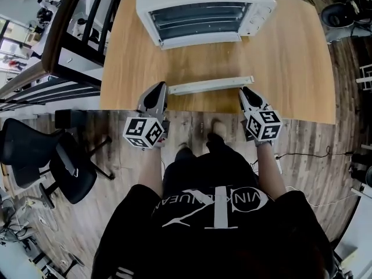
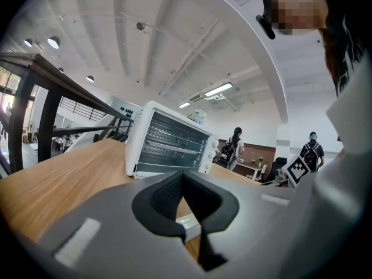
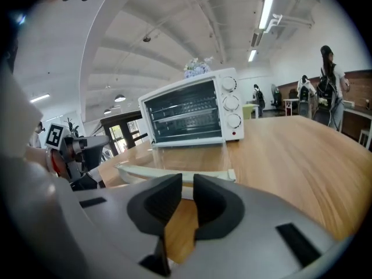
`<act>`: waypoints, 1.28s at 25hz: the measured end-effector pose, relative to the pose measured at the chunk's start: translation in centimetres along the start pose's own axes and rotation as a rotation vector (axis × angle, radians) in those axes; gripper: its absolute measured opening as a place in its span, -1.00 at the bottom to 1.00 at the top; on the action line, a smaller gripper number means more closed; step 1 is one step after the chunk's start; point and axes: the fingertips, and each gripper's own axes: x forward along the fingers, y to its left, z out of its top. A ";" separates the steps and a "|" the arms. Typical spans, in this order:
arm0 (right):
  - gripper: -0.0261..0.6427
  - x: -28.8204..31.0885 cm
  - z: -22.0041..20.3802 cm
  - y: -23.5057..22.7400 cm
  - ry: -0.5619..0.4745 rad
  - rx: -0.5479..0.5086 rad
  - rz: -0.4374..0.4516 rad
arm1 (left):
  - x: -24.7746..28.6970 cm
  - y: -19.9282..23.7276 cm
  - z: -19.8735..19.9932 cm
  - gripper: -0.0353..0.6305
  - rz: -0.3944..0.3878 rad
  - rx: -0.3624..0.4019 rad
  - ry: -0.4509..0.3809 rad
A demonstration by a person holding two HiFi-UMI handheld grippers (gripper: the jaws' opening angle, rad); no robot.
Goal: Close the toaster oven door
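Wood-grain tabletop (image 1: 290,57) spreads ahead of both my grippers in the head view. The boxy white metal toaster oven (image 1: 200,10) stands beyond them at the far edge. Its clear glass drop-down door (image 1: 200,63) is folded down flat toward me. The door's long white bar handle (image 1: 209,85) lies crosswise between the two gripper tips. My left gripper (image 1: 161,90) sits just beside the handle's left end, and my right gripper (image 1: 244,92) just beside its right end. Behind the left gripper, off the tabletop, a black office chair (image 1: 35,150) stands on the floor.

From the left gripper view, the left gripper (image 2: 183,176) has its dark pads meeting at the tips, with nothing between them. A bit of the white handle (image 2: 189,225) shows below the tips, and I cannot tell whether it touches them. The toaster oven (image 2: 168,144) stands straight ahead with its racks open to view, and the tabletop (image 2: 52,179) runs off to the gripper's left.

From the right gripper view, the right gripper (image 3: 187,179) holds its pads a narrow slit apart, empty. The handle (image 3: 168,173) lies just past the tips, the glass door (image 3: 192,156) beyond it, and the toaster oven (image 3: 192,112) farther ahead. The tabletop (image 3: 290,156) widens to the gripper's right.
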 end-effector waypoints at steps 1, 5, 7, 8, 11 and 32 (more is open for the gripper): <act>-0.84 0.2 -0.2 -0.4 0.011 0.003 0.000 | 0.2 -0.2 -0.2 -0.90 -0.002 0.002 0.003; -0.84 0.9 -1.2 -1.9 0.061 -0.004 -0.012 | 0.8 -0.5 -0.7 -0.90 0.012 0.005 0.012; -0.84 1.2 -1.7 -2.6 0.091 -0.019 -0.026 | 0.7 -0.4 -1.0 -0.90 0.034 -0.001 0.016; -0.84 1.3 -1.9 -2.9 0.103 -0.024 -0.033 | 0.5 -0.4 -1.2 -0.90 0.045 -0.005 0.018; -0.84 1.6 -2.3 -3.8 0.126 -0.029 -0.041 | 0.2 -0.2 -1.9 -0.90 0.074 -0.016 0.027; -0.84 2.8 -2.4 -4.4 0.118 -0.036 0.037 | -1.6 0.2 -2.8 -0.90 0.200 -0.028 0.028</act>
